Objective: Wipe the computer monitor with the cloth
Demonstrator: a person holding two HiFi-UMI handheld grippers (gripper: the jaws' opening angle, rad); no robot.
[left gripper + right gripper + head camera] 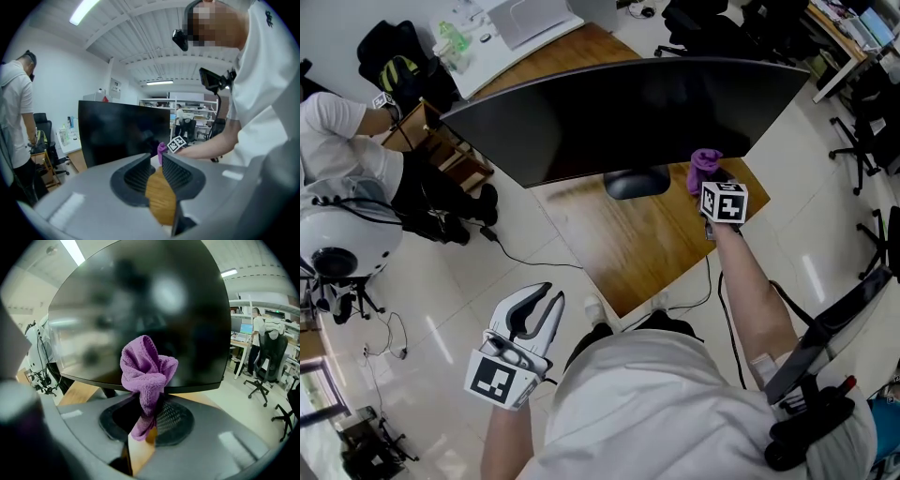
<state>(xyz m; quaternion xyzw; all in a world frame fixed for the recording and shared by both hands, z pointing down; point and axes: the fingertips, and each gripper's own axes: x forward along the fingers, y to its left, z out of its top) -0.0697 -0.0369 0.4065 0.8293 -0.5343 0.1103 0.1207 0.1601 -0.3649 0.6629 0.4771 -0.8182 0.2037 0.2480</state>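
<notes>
A wide curved black monitor (pixel 619 112) stands on a wooden desk (pixel 628 248), its screen dark. My right gripper (pixel 709 180) is shut on a bunched purple cloth (pixel 704 165) just in front of the screen's lower right part. In the right gripper view the cloth (pixel 145 369) stands up out of the jaws (pixel 149 401), with the monitor (pixel 140 301) close behind it; I cannot tell whether they touch. My left gripper (pixel 549 296) hangs low over the floor, off the desk's near corner, shut and holding nothing. From the left gripper view (pixel 156 157) the monitor (pixel 122 131) and cloth (pixel 161 149) lie ahead.
The monitor's dark oval foot (pixel 636 182) rests mid-desk. A person in a white shirt (pixel 337 141) stands at the left beside dark bags. A black cable (pixel 534 261) runs over the tiled floor. Office chairs (pixel 862 141) stand at the right, and a white table (pixel 520 23) at the back.
</notes>
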